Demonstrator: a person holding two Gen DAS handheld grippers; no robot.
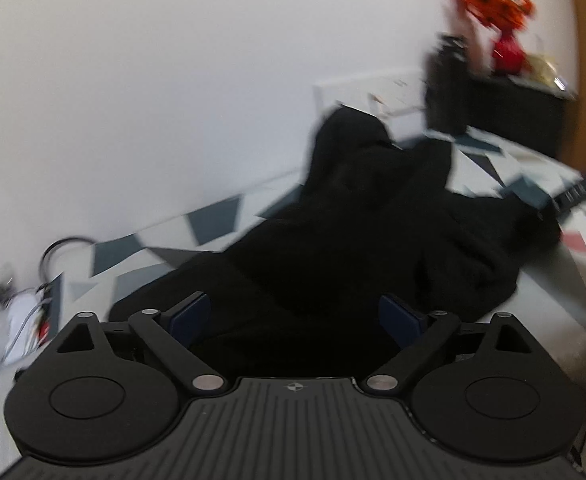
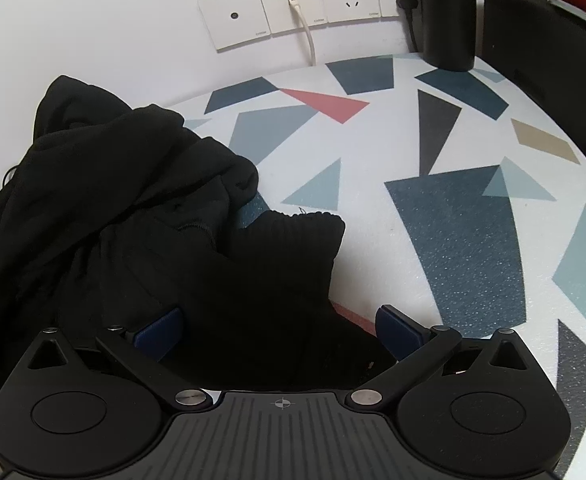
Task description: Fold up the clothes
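Black garment (image 2: 133, 216), crumpled at left and centre of the right wrist view, lies on the patterned table (image 2: 453, 220) against the wall; its ribbed cuff (image 2: 301, 236) points toward centre frame. Right gripper (image 2: 281, 328) and left gripper (image 1: 295, 316) both stand wide, fabric between the fingers, nothing clamped. Advisable: pinch a single edge layer, then spread flat before folding.

You are seeing: black garment (image 2: 133, 208), matt knitted cloth, ribbed cuff; table (image 2: 473, 220), smooth speckled top; right gripper (image 2: 279, 330), matt black plastic, metal pivots.
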